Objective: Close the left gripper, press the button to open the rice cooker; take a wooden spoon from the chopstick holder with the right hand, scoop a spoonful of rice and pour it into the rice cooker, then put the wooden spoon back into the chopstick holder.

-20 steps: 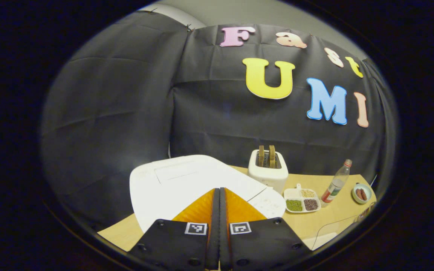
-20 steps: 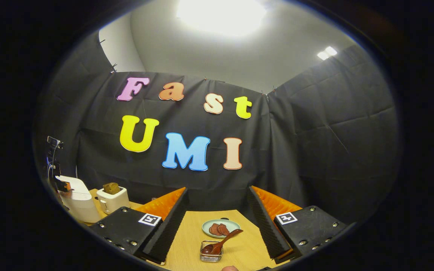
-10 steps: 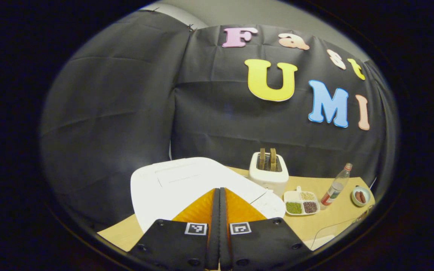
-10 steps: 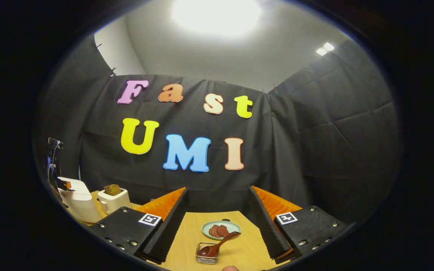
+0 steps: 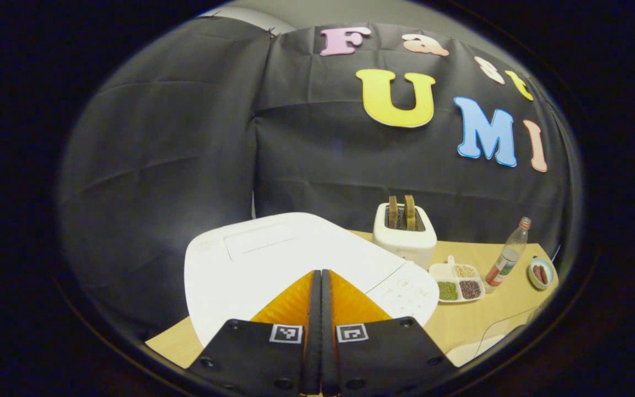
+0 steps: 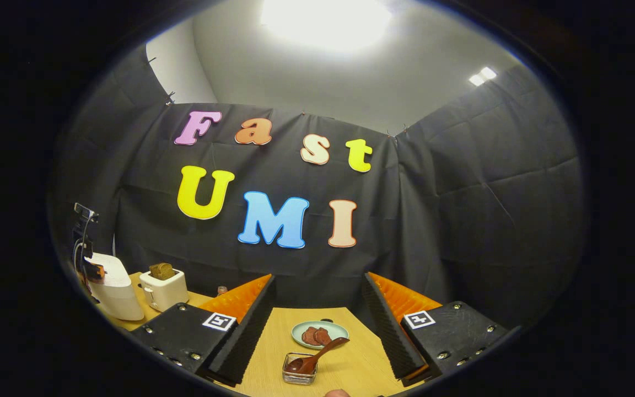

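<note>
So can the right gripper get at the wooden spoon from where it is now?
Probably yes. The right gripper is open, and the wooden spoon leans out of the wire holder straight ahead between its fingers. Only bare table lies around it; the plate sits behind, out of the way.

Right gripper [image 6: 317, 309]: your fingers stand wide apart, gripping nothing.
Chopstick holder [image 6: 299, 376]: landmark; between your fingers, on the table [image 6: 345, 358].
Wooden spoon [image 6: 317, 357]: bowl in the holder, handle slanting up to the right.
Plate [image 6: 319, 334]: just behind the holder, carrying dark slices.
Toaster [image 6: 163, 289]: well left of the holder.
Rice cooker [image 6: 112, 286]: left of the toaster; lid down.
</note>
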The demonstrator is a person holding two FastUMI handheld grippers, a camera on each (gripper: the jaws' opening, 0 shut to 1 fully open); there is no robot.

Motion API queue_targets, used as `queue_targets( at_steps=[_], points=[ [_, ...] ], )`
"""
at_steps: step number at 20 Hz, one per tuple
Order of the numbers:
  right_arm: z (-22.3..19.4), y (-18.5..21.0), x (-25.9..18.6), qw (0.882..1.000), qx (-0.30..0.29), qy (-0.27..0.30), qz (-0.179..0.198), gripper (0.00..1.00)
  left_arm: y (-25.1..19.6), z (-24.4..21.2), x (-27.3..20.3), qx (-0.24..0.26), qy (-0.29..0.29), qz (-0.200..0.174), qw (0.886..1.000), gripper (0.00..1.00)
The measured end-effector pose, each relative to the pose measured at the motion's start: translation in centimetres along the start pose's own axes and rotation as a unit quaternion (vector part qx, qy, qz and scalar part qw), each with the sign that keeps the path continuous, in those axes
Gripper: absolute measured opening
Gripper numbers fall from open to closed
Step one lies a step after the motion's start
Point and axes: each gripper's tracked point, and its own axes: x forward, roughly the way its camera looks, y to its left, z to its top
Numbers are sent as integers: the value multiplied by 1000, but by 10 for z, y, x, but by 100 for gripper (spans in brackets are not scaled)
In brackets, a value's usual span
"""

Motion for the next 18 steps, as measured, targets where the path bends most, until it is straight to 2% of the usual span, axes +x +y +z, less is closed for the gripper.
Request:
queue_targets(
  at_steps=[2, 5, 10, 12, 15, 16, 17, 18],
  points=[
    [3, 0, 0, 1000, 3, -7, 2, 95, 1, 17, -9, 22, -17, 5, 1000, 8],
    [-4, -1, 3, 1000, 9, -3, 6, 95, -2, 70, -33, 38, -84, 1, 996, 8],
    [-19, -12, 18, 1000, 15, 8, 8, 95, -11, 149, -105, 30, -193, -4, 981, 9],
    [-27, -19, 26, 1000, 14, 12, 7, 95, -25, 163, -134, 22, -215, -23, 976, 11],
    [-52, -30, 45, 999, 22, 30, 6, 95, -43, 169, -169, 6, -231, -48, 972, 85],
    [-61, -33, 51, 999, 26, 39, 5, 95, -47, 173, -180, 4, -238, -52, 970, 87],
    [-72, -36, 56, 998, 30, 50, 5, 95, -52, 175, -190, 4, -246, -54, 968, 95],
    [-82, -40, 63, 998, 32, 59, 2, 95, -56, 178, -201, 7, -253, -56, 966, 95]
  ],
)
